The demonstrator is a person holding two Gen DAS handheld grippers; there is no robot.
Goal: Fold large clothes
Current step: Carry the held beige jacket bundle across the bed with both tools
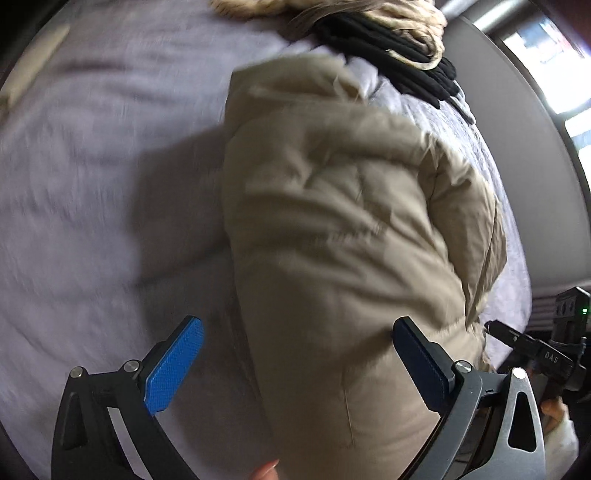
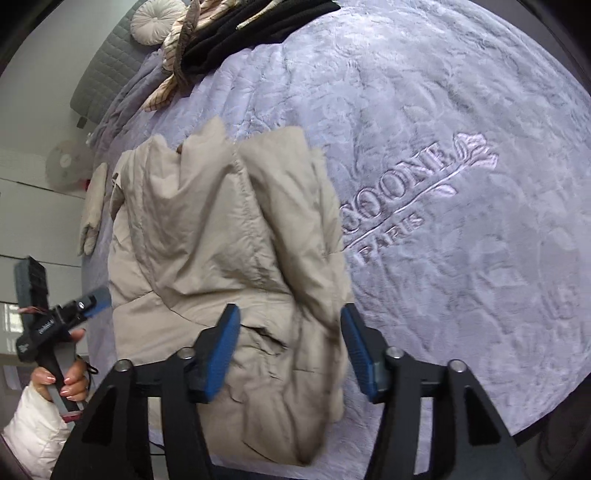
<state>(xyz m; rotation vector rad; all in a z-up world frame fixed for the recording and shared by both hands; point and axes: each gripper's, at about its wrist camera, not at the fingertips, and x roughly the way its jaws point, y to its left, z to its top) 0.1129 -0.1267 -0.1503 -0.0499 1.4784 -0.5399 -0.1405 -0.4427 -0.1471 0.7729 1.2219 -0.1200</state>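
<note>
A beige padded jacket [image 1: 347, 229] lies bunched in a long folded shape on a lavender blanket [image 1: 92, 166]. My left gripper [image 1: 295, 365] is open, its blue pads wide apart above the jacket's near end and left edge. In the right wrist view the same jacket [image 2: 221, 240] lies under my right gripper [image 2: 290, 350], which is open with its jaws over the near end of the jacket, holding nothing. The left gripper [image 2: 98, 301] shows at the left of that view, held in a hand beside the jacket.
The blanket [image 2: 461, 110] covers a bed and bears embroidered lettering [image 2: 402, 192]. A pile of black and cream clothes [image 2: 236, 33] lies at the far end, also in the left wrist view [image 1: 399, 48]. A round cushion [image 2: 157, 18] and grey headboard [image 2: 107, 70] stand beyond.
</note>
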